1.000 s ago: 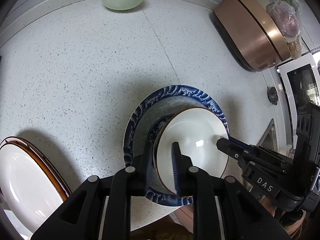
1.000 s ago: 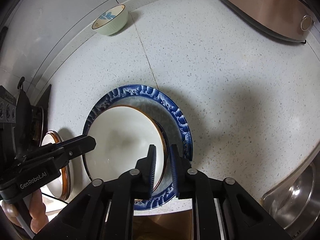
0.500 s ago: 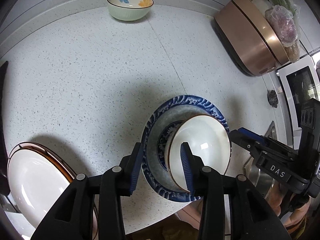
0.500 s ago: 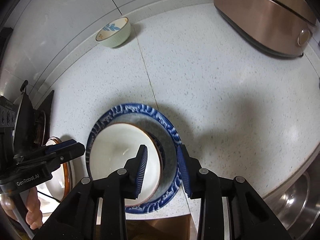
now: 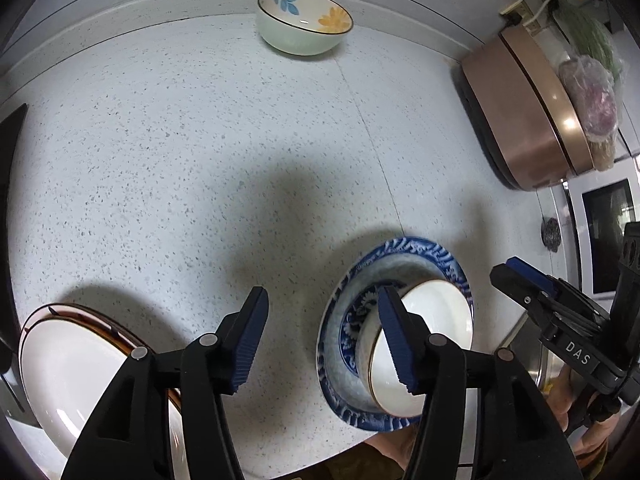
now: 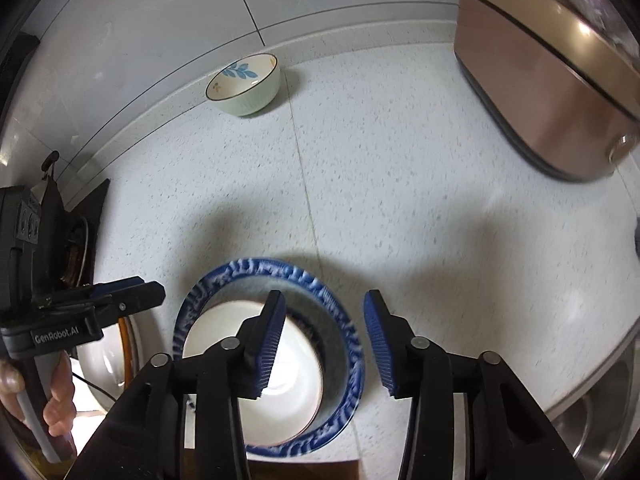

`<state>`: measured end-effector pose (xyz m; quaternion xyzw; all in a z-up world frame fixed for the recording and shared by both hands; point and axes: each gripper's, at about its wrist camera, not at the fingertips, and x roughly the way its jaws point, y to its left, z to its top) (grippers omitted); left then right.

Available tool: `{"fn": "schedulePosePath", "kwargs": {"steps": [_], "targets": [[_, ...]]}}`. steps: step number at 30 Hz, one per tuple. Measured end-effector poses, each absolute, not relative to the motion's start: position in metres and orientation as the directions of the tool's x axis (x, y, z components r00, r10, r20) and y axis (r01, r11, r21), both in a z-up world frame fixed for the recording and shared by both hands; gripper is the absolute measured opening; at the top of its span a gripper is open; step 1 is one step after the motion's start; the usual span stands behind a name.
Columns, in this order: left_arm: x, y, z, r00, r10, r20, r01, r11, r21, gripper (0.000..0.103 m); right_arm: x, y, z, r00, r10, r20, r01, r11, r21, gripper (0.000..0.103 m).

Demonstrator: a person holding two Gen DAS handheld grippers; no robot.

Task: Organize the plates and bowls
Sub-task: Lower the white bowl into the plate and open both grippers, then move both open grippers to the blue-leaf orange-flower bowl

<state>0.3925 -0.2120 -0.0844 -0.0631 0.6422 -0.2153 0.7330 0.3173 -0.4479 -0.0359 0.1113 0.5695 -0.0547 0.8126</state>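
In the left wrist view, the left gripper (image 5: 322, 312) is hanging above the speckled desk (image 5: 168, 152) with its jaws wide apart and holding nothing. The white bowl (image 5: 430, 344) is sitting inside the blue patterned plate (image 5: 444, 256), near the desk's front edge. Only this view is showing the whole white plate with brown rim (image 5: 72, 364), left of the blue plate, and the bags on the copper-coloured appliance (image 5: 524, 108).

In the right wrist view, the right gripper (image 6: 325, 322) is also standing wide open and empty over the blue plate (image 6: 340, 308) and white bowl (image 6: 292, 384). The floral bowl (image 6: 244, 84) is resting far behind the blue plate, by the wall. Only here a sink (image 6: 596, 432) is appearing to the right.
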Motion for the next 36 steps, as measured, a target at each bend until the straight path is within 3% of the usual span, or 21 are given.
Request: {"fn": "schedulePosePath", "kwargs": {"steps": [2, 17, 21, 28, 36], "targets": [[0.402, -0.211, -0.087, 0.088, -0.398, -0.913, 0.209, 0.904, -0.373, 0.062, 0.324, -0.451, -0.036, 0.347, 0.037, -0.937, 0.205, 0.972, 0.114, 0.044], [0.471, -0.223, -0.105, 0.109, -0.342, -0.933, 0.089, 0.939, -0.334, 0.062, 0.387, -0.496, -0.041, 0.367, 0.013, -0.93, 0.151, 0.986, 0.074, 0.052], [0.489, -0.219, -0.11, 0.12, -0.308, -0.944, 0.054, 0.951, -0.304, 0.062, 0.419, -0.505, -0.042, 0.375, 0.056, -0.925, 0.117, 0.987, 0.108, 0.06], [0.531, -0.212, -0.111, 0.163, -0.247, -0.955, -0.005, 0.968, -0.252, 0.062, 0.477, -0.505, -0.057, 0.389, 0.116, -0.914, 0.066, 0.986, 0.153, 0.061], [0.599, -0.194, -0.099, 0.248, -0.298, -0.922, -0.086, 0.941, -0.327, 0.063, 0.546, -0.495, -0.081, 0.396, 0.189, -0.898, 0.021, 0.976, 0.215, 0.065]]}}
